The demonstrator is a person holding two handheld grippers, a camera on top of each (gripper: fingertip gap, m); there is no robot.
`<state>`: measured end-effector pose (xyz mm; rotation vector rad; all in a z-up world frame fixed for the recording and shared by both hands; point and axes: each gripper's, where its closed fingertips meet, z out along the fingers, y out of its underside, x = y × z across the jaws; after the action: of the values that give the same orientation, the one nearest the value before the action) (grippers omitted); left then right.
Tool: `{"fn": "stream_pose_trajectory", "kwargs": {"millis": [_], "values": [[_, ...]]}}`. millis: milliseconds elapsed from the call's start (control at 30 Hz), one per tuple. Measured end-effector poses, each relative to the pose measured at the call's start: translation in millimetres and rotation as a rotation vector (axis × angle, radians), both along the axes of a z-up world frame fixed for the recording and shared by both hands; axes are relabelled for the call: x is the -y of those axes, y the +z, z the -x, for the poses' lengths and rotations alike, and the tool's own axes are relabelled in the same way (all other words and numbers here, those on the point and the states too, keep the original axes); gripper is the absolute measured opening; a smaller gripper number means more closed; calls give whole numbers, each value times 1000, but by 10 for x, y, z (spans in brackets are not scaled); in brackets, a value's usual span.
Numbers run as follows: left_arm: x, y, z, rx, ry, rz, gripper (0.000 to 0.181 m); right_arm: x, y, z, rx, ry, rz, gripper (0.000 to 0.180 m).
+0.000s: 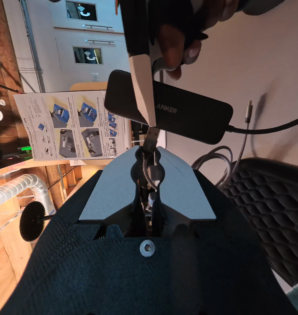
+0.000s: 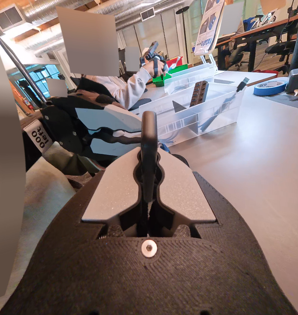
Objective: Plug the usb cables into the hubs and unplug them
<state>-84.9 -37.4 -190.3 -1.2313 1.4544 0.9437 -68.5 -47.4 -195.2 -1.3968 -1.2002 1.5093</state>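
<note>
My left hand-held gripper (image 1: 149, 150) was closed on a USB plug (image 1: 150, 139), its grey fingers (image 1: 175, 172) pinching the plug's dark housing while the metal end stuck out ahead, right at the edge of the hub (image 1: 187, 115); I could not tell whether the metal tip had entered a port or only met the edge. The plug's braided cable (image 1: 221, 163) ran back between the fingers and looped off to the side over the pale bench (image 1: 247, 59), and a second plug with a silver housing (image 1: 249, 110) lay just beyond the hub. My right hand-held gripper (image 2: 148, 156) was clamped on the hub (image 2: 149, 133), which I saw edge-on standing up between its fingertips; in the left view one of that gripper's pale fingers (image 1: 143, 92) crossed the hub's flat face, with a hand (image 1: 175, 49) behind it. The hub's own dark lead (image 1: 267, 129) trailed away from its far end. In the right view the left gripper (image 2: 110, 134) reached in from the side toward the hub. Farther across the bench (image 2: 247, 153) stood a clear tray (image 2: 213, 115) holding a second, multi-port hub (image 2: 198, 92) leaning upright and another cable (image 2: 242, 86) with its plug poking over the rim. A roll of blue tape (image 2: 270, 86) lay near the tray.
</note>
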Motion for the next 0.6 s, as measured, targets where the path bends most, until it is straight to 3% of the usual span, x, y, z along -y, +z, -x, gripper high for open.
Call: {"fn": "stream_pose_trajectory", "kwargs": {"millis": [333,467,600], "values": [[3,-20,-48,49,-29,2,14,24,16,14,-34,-14,-48,13],[45,14,-148,215,-131,60,13,73,75,10,-88,-3,-56,13],[20,57,-130,270,-115,36,14,83,124,25,-96,-51,-132,12]]}}
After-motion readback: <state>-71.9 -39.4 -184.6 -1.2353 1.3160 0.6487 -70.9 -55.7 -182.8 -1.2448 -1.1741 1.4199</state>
